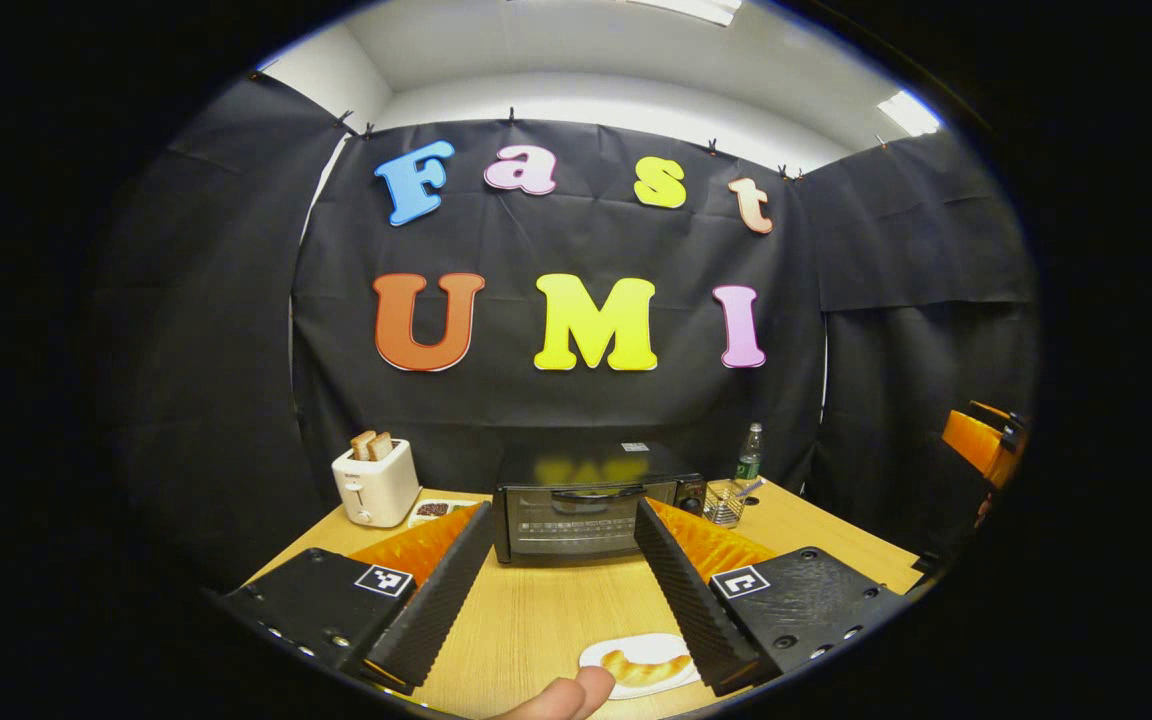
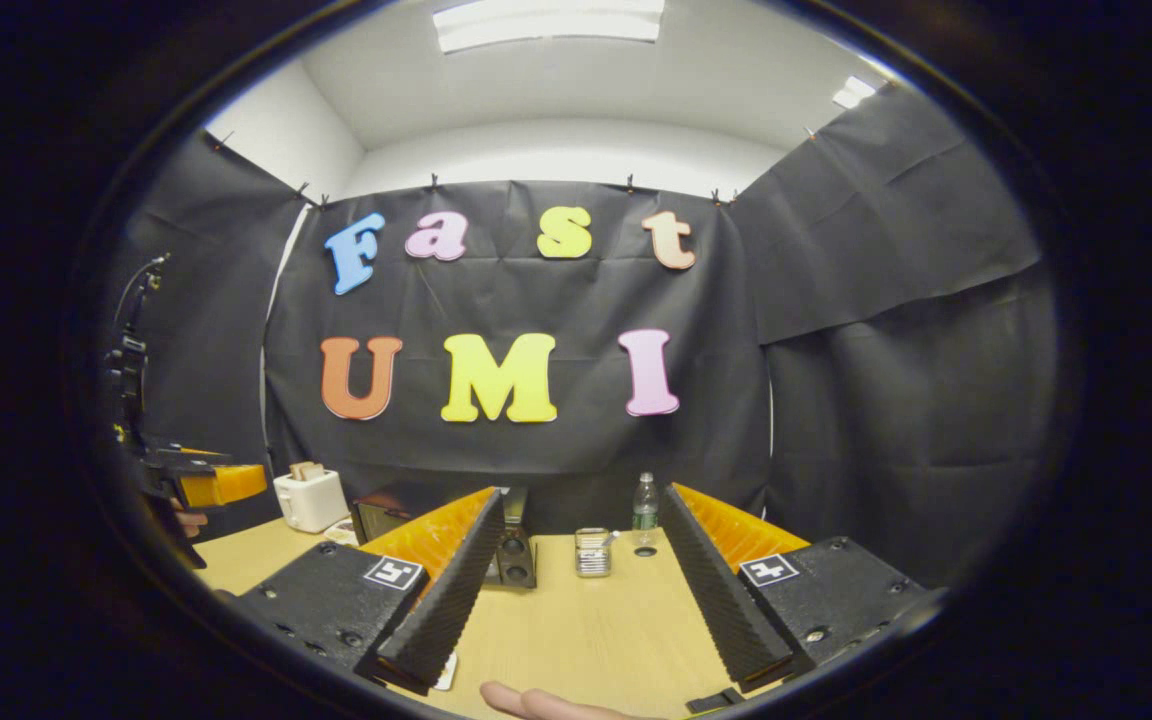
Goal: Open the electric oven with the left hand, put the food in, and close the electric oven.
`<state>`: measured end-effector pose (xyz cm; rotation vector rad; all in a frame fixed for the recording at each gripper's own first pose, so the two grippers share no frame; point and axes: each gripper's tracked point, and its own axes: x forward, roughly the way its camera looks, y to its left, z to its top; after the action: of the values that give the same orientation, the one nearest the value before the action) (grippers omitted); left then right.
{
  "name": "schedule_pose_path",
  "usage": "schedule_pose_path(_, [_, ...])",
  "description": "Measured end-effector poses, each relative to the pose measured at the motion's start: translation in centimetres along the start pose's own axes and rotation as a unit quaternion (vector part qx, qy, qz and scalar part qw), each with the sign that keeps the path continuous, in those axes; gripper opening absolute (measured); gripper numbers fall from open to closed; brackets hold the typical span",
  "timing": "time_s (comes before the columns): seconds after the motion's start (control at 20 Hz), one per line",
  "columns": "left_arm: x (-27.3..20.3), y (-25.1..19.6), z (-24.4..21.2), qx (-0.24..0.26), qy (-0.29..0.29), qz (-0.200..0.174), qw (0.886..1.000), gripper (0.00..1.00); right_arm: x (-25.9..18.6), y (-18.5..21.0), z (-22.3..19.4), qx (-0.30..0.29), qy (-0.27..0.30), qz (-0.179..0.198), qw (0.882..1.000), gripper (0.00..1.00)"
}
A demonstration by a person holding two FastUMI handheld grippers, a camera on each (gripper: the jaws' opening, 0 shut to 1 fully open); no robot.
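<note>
Oven (image 1: 586,510) shut, both tools (image 1: 561,590) (image 2: 586,590) apparently open, empty

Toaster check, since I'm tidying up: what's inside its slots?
Two slices of toast stand up out of the white toaster. Their lower halves are hidden inside the slots.

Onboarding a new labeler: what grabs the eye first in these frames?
The black electric oven, door shut, sits mid-table straight ahead between the open left gripper fingers. A white toaster with two bread slices stands to its left, and a croissant on a white plate lies at the near table edge.
</note>
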<state>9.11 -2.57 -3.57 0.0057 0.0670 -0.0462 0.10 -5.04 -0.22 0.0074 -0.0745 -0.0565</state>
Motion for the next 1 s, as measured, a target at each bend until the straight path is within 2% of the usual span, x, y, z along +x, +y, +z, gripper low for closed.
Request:
schedule_pose_path(0.25, [7.4,-1.4,-1.6,0.005,0.021,-0.015,1.000,0.93,1.3,-0.8,-0.6,0.003,-0.009,0.017,1.000,1.00])
schedule_pose_path(0.4, [12.5,-0.6,-2.9,-0.006,0.033,0.002,0.999,0.94,2.2,-2.5,-1.5,-0.007,-0.011,0.009,1.000,1.00])
schedule_pose_path(0.65, [20.4,-1.2,-5.3,-0.005,0.056,0.003,0.998,0.93,3.0,-3.8,-3.5,-0.005,0.003,0.010,1.000,1.00])
schedule_pose_path(1.0, [25.8,-2.5,-8.4,0.004,0.088,0.001,0.996,0.93,4.0,-5.6,-5.2,-0.013,0.009,0.002,1.000,1.00])
